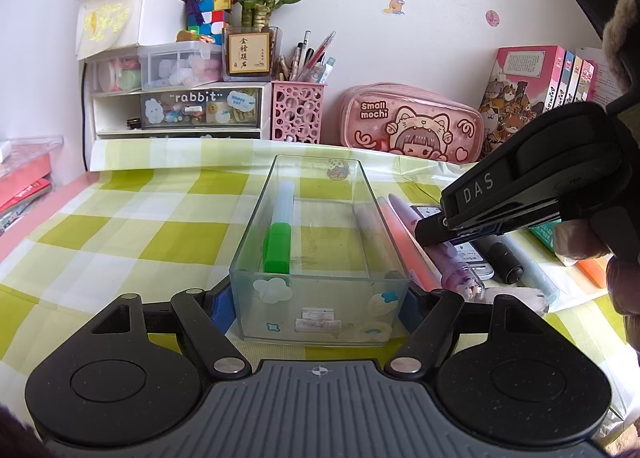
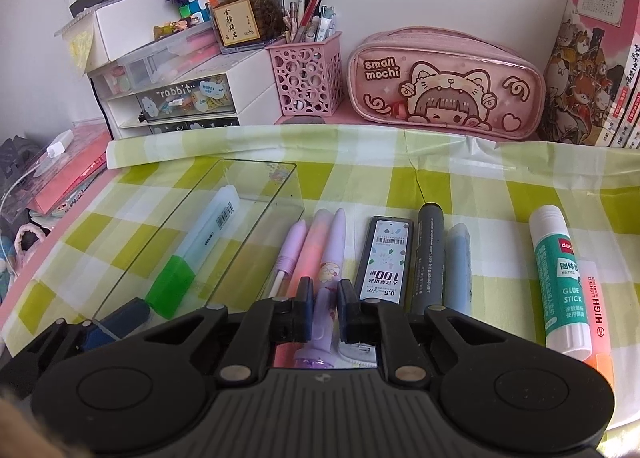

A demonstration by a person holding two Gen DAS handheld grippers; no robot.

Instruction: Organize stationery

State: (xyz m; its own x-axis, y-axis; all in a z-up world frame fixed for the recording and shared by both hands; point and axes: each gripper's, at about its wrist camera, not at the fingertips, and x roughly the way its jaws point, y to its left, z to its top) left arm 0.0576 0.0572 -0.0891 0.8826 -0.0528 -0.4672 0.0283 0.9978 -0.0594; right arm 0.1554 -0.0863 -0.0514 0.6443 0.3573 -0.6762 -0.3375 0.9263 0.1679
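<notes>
A clear plastic box (image 1: 256, 218) stands on the checked cloth with a green-capped highlighter (image 1: 280, 234) inside. My left gripper (image 1: 318, 306) is shut on the box's near end, one pad on each side wall. To the right of the box lie a pink highlighter (image 2: 316, 242), purple pens, a lead case (image 2: 386, 258), a grey marker (image 2: 429, 254) and a blue highlighter (image 2: 459, 266). My right gripper (image 2: 325, 300) hovers over the purple cartoon pen (image 2: 332, 254), its pads either side of the pen's barrel and not clamped on it. The box also shows in the right wrist view (image 2: 256, 194).
A glue stick (image 2: 560, 278) and an orange highlighter (image 2: 596, 310) lie at the right. Along the back stand a drawer unit (image 1: 180, 110), a pink pen holder (image 1: 298, 110), a pink pencil case (image 1: 408, 122) and books (image 1: 536, 82).
</notes>
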